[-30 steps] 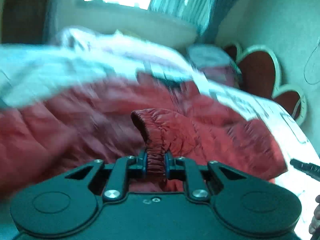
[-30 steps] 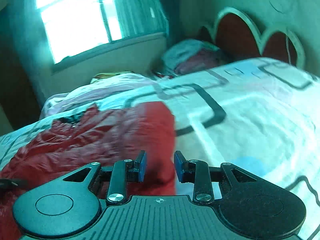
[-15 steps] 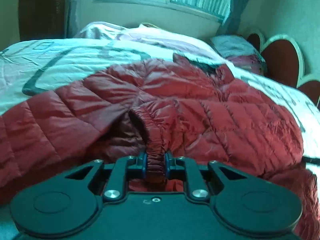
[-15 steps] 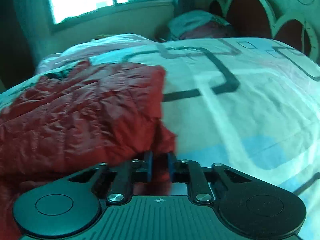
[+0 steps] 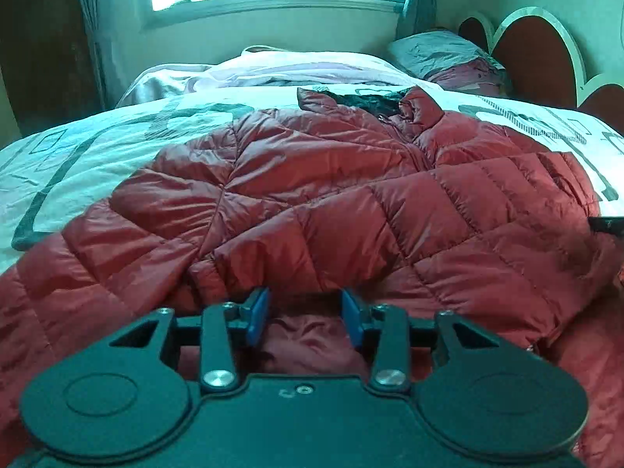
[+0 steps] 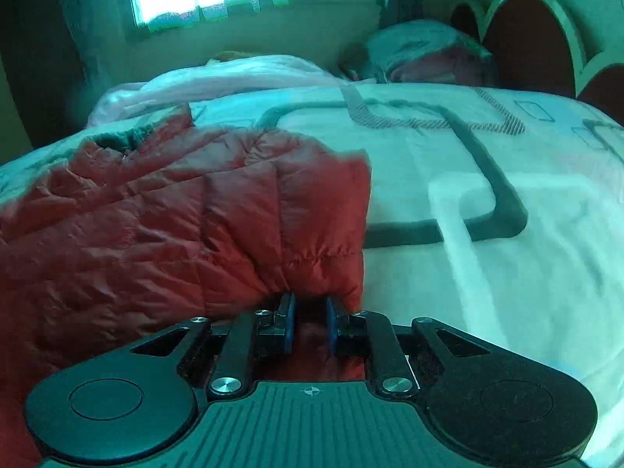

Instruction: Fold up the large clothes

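A large red quilted puffer jacket (image 5: 331, 195) lies spread on the bed, its dark-lined collar at the far end. One sleeve is folded across its body. My left gripper (image 5: 304, 314) is open and rests low on the jacket, with red fabric lying loose between the blue pads (image 5: 255, 314). In the right wrist view the jacket (image 6: 175, 214) fills the left half. My right gripper (image 6: 310, 325) is shut on the jacket's near right edge, with fabric pinched between its pads. The tip of the right gripper shows at the right edge of the left wrist view (image 5: 608, 224).
The bed cover (image 6: 487, 214) is white with grey line patterns. Pillows (image 5: 448, 58) lie at the far right by a red scalloped headboard (image 5: 534, 46). A pale pink blanket (image 5: 273, 66) lies at the far side under the window.
My left gripper has opened and let go of the red cuff, which now lies on the jacket. My right gripper has closed on the jacket's right edge.
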### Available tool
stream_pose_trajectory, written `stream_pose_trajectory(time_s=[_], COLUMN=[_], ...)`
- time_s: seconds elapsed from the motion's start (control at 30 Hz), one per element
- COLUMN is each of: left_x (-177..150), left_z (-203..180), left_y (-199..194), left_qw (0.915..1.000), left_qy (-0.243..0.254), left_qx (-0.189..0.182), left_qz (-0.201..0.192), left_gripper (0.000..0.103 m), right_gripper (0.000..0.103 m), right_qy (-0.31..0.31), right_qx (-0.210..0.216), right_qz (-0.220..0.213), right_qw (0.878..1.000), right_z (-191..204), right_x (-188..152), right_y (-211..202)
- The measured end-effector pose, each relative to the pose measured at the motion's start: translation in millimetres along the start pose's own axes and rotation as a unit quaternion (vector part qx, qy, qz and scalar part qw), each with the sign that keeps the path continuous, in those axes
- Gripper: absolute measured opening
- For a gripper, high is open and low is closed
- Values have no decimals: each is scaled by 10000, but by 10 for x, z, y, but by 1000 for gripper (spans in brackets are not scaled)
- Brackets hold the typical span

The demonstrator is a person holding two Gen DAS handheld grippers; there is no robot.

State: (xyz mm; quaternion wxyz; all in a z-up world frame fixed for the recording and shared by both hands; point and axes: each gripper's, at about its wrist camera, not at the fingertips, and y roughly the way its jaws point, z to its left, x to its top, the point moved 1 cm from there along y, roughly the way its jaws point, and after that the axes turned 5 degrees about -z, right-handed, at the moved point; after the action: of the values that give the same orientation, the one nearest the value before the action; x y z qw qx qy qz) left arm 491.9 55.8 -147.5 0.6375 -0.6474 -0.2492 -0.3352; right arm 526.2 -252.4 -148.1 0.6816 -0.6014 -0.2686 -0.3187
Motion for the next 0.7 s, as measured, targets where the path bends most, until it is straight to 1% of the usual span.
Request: stream_pose_trajectory(time_s=[0.03,0.07,0.1,0.13,0.17,0.27,0.3,0.33,0.37,0.4,0.43,0.47,0.5,0.53,0.57,0.6,0.63,0.67,0.7], left_x=[36,73,101,128,159,228,213,180,163,180,206,217,215,191,148,86,15,-45,-99], left_z=[-6,-5,-10,-9,-44,-138,-140,-131,-116,-113,-126,-119,-104,-95,-88,-87,-103,-121,-145], left_y=[-46,-112,-185,-202,-187,52,147,239,268,251,179,81,-42,-166,-276,-367,-426,-456,-465], left_qw=[10000,9998,9991,9985,9982,9991,9996,9999,9999,9999,9999,9996,9991,9986,9982,9979,9976,9975,9977], left_qy=[-10,-38,-98,-117,-70,102,117,124,95,103,130,126,80,12,-90,-228,-330,-361,-335], left_qx=[20,20,6,9,23,-2,-22,-64,-61,-43,6,17,-24,-43,-24,-84,-129,-119,-95], left_qz=[-13,-174,-409,-538,-592,-403,-254,-95,-96,-62,-102,-247,-416,-533,-595,-608,-595,-589,-574], left_gripper=[41,44,55,69,72,67,68,70,70,67,62,62,65,67,67,67,66,65,65], right_gripper=[15,15,15,15,15,15,15,15,15,15,15,15,15,24,41,82,90,89,85], right_qy=[-30,7,53,56,34,15,-36,-96,-116,-176,-223,-226,-214,-207,-215,-244,-294,-320,-346], right_qx=[-6,29,79,52,10,-34,-103,-147,-122,-145,-194,-216,-175,-138,-143,-96,23,110,156], right_qz=[15,-167,-416,-532,-601,-409,-242,62,113,102,142,89,-75,-250,-385,-546,-668,-640,-530], right_qw=[10000,9999,9991,9986,9982,9992,9996,9998,9998,9997,9995,9995,9996,9994,9989,9982,9973,9974,9979], right_z=[3,-13,-34,-41,-42,-35,-31,-33,-51,-57,-53,-46,-48,-32,-17,3,35,83,152], right_x=[47,98,171,235,312,477,493,481,452,450,467,478,468,427,365,281,196,109,38], right_y=[-44,-130,-209,-211,-177,121,250,399,462,457,417,301,159,-18,-207,-375,-522,-625,-664])
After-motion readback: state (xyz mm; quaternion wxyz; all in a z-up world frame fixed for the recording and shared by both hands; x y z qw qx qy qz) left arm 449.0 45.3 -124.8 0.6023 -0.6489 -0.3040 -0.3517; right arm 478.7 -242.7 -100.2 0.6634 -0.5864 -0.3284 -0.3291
